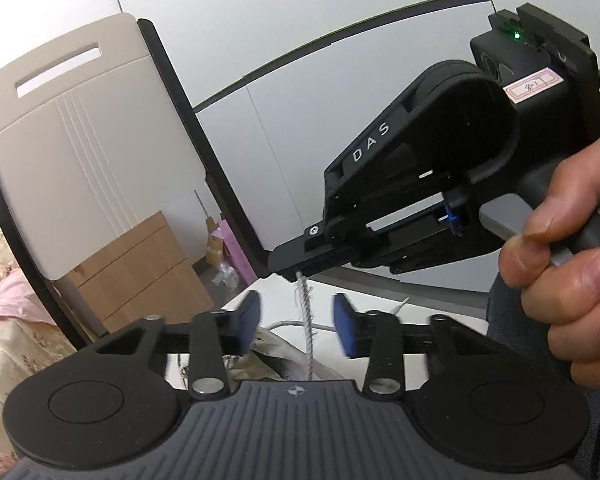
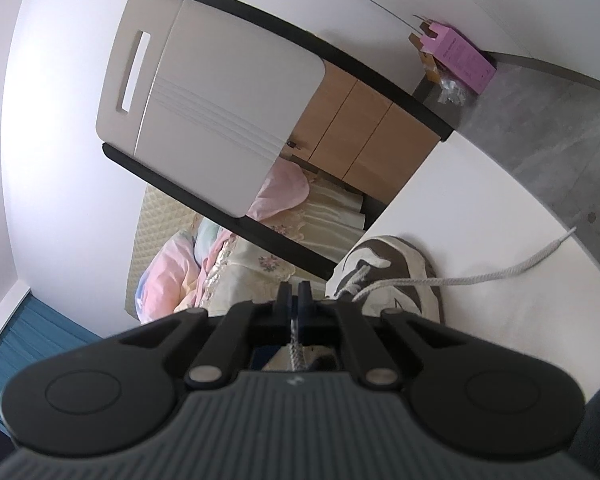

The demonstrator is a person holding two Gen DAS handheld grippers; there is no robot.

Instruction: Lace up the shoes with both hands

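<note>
Table: a white table [image 2: 480, 208] with a round edge. The shoe sits on it near the edge.
Shoe: a white and grey-brown shoe [image 2: 392, 268]. Its toe points away from the right camera.
Lace: one grey-white lace [image 2: 480, 277] runs from the shoe across the table, and its tip lies flat on the white top. Another part of the lace [image 1: 305, 320] goes straight up from the shoe.
Left gripper: the left gripper [image 1: 296, 326] has its blue pads [image 1: 346, 330] apart. The lace stands in the gap between them, and the pads do not touch it.
Right gripper: the right gripper [image 2: 294, 298] is pinched tight on the lace. In the left view it holds the top of the lace up above the left gripper.
Hand: a hand [image 1: 568, 272] holds the right gripper by its handle and presses the grey trigger.
Chair: a chair [image 2: 204, 108] with a cream back and black frame stands by the table.
Drawers: a light wood drawer box [image 2: 364, 132] is behind the chair.
Floor: the floor [image 2: 548, 120] is grey. A pink box [image 2: 464, 56] lies on it by the wall.
Bed: a bed [image 2: 204, 268] with pink and flowery covers is past the table edge.
Wall: the walls [image 1: 320, 12] are white.
</note>
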